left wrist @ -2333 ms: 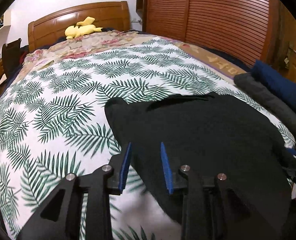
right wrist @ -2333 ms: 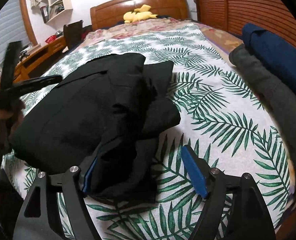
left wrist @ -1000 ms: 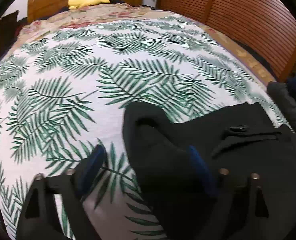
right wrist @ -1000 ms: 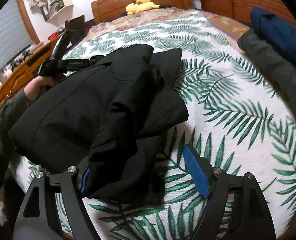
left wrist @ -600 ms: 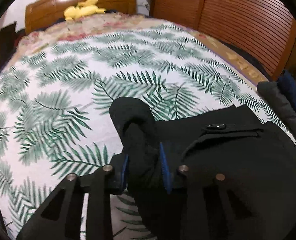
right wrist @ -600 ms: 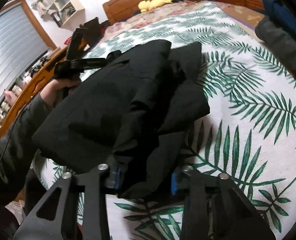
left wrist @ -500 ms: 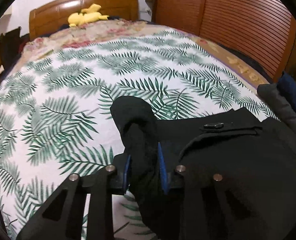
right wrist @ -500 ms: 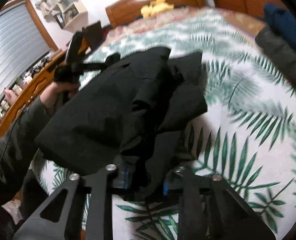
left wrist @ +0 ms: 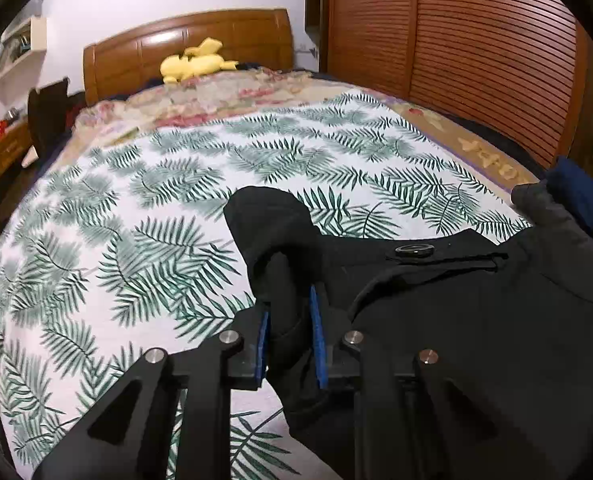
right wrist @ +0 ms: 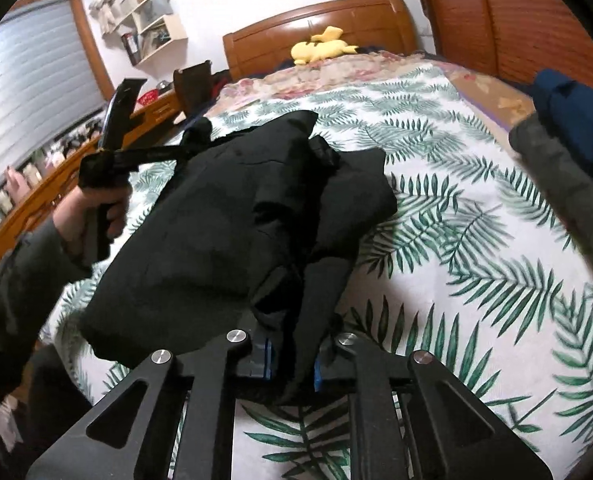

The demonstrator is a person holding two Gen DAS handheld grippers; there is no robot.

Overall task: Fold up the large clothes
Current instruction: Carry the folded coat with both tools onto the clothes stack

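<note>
A large black garment (left wrist: 456,320) lies bunched on the palm-leaf bedspread (left wrist: 136,200); a button on a tab (left wrist: 414,249) faces up. My left gripper (left wrist: 289,306) has its jaws closing, and its blue pads (left wrist: 262,340) press a thick fold at the garment's left corner. The right wrist view shows the same garment (right wrist: 216,220) as a crumpled heap, with my right gripper (right wrist: 292,360) closing on a hanging fold at its near edge. In that view a hand (right wrist: 96,208) holds the left gripper (right wrist: 194,136) at the garment's far left corner.
Folded grey clothes (left wrist: 552,216) and blue clothes (left wrist: 584,192) lie along the bed's right edge. A yellow plush toy (left wrist: 194,65) sits by the wooden headboard (left wrist: 216,36). Louvred wardrobe doors (left wrist: 456,40) stand to the right, a wooden dresser (right wrist: 36,188) to the left.
Both grippers went from wide open to closed on folds of the black garment. Both have since risen, pulling the gripped cloth up off the bedspread.
</note>
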